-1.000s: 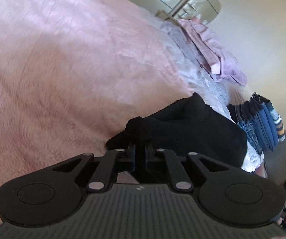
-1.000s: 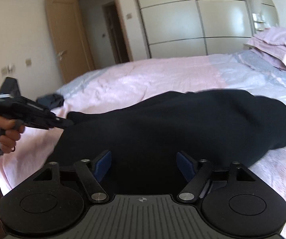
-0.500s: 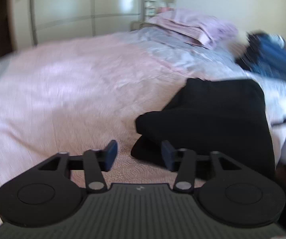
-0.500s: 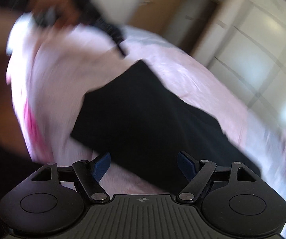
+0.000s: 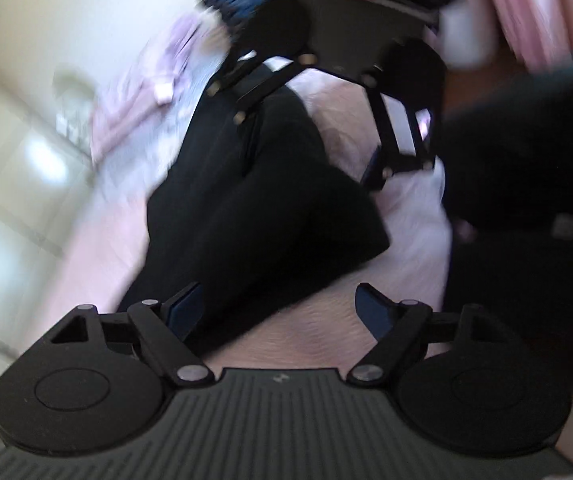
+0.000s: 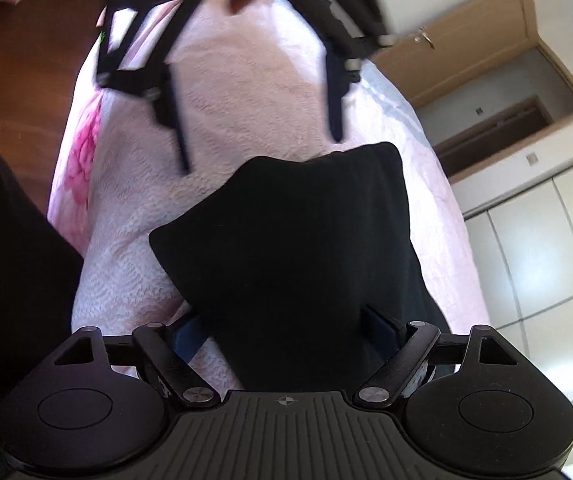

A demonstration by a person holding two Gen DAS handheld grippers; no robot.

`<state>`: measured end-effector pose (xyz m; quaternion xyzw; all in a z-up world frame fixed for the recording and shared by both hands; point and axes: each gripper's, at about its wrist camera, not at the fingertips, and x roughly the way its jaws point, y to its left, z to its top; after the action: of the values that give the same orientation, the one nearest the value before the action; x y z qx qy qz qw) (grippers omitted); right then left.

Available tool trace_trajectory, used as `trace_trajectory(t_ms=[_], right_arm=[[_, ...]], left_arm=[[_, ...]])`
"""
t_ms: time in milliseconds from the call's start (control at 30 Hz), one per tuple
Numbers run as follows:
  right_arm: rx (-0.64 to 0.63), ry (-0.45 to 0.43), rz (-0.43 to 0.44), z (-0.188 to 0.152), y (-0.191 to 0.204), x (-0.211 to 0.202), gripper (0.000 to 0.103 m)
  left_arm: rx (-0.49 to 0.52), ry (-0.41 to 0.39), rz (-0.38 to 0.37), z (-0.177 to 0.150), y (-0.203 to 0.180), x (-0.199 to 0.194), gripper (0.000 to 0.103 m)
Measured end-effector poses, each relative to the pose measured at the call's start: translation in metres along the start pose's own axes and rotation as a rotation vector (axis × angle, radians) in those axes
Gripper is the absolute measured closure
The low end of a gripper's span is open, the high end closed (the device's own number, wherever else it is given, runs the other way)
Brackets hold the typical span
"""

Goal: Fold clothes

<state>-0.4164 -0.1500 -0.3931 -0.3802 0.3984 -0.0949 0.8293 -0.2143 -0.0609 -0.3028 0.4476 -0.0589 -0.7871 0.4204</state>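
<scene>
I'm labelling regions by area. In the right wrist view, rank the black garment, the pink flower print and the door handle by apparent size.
1. black garment
2. pink flower print
3. door handle, far from the camera, so only apparent size.

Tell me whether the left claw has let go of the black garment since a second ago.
Yes. The left claw, earlier clamped on the black garment, has just been opening; its jaws now stand apart over the pink bedspread, gripping nothing.

Black garment (image 6: pixel 298 240), folded into a thick compact bundle, lying flat on the pink bedspread (image 6: pixel 238 92)

Left tongs (image 5: pixel 278 308) just opened wide; right tongs (image 6: pixel 286 328) open.
</scene>
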Motion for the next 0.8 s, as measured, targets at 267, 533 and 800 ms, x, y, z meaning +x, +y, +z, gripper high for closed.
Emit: trace_trajectory(t_ms=[267,533,800], right_arm=[[0.006,0.013,-0.042,0.004,0.001,0.0,0.021],[-0.004,0.034,-0.002,0.003,-0.01,-0.002,0.021],[0.039,0.005,0.078,0.018,-0.022,0.017,0.056]], left_arm=[[-0.169,-0.122,-0.141,0.011,-0.027,0.011,0.031],[0.154,-0.158,-0.093,0.015,-0.072,0.02,0.037],[0.147,-0.141,-0.008,0.006,-0.063,0.001,0.036]])
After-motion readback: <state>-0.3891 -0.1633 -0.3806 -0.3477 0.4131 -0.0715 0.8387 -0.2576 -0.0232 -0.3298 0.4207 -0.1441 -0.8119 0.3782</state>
